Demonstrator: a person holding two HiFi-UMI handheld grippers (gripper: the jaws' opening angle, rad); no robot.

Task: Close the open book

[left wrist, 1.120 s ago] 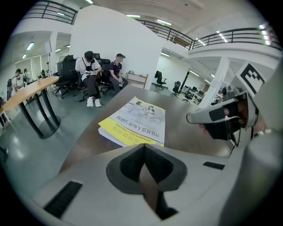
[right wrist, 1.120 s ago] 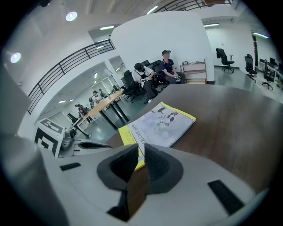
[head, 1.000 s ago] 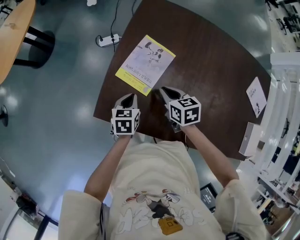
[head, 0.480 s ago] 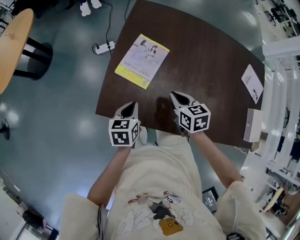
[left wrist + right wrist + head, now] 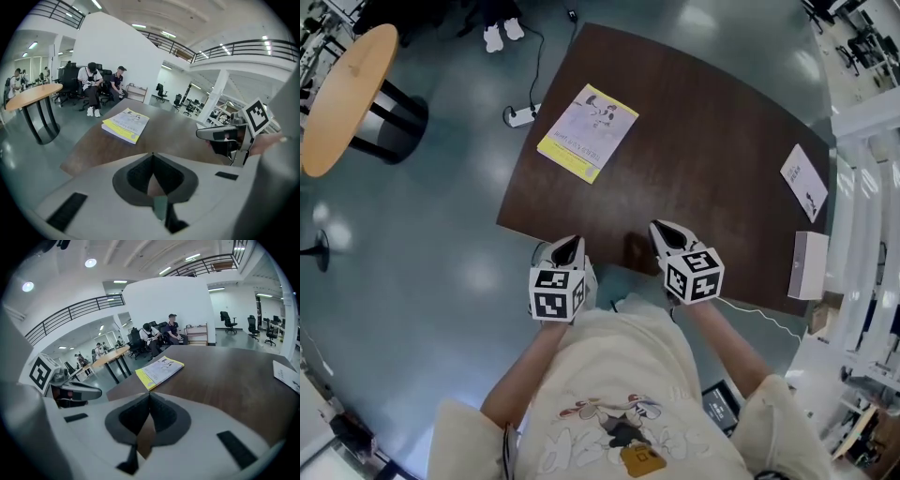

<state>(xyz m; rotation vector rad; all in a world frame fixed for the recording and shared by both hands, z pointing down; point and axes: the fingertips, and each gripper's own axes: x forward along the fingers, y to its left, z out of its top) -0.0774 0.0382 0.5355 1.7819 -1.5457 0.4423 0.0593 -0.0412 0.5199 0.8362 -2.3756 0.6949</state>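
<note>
The book (image 5: 587,131) lies closed, cover up, near the far left corner of the dark brown table (image 5: 712,141); its cover is pale with a yellow strip. It also shows as the book (image 5: 125,124) and the book (image 5: 159,371) ahead of each gripper. My left gripper (image 5: 567,246) hangs over the table's near edge, jaws shut with nothing in them. To its right, my right gripper (image 5: 661,230) is likewise shut and holds nothing. Both are well short of the book. The shut jaw tips show as the left gripper (image 5: 152,154) and the right gripper (image 5: 150,394).
A white leaflet (image 5: 803,183) lies at the table's right side and a white box (image 5: 809,264) at its near right corner. A round wooden table (image 5: 347,98) stands at the left, and a power strip (image 5: 520,114) lies on the floor. People (image 5: 91,89) sit in the background. White shelving (image 5: 867,216) runs along the right.
Both grippers have drawn back from the book toward the table's near edge and risen a little. The book lies as before.
</note>
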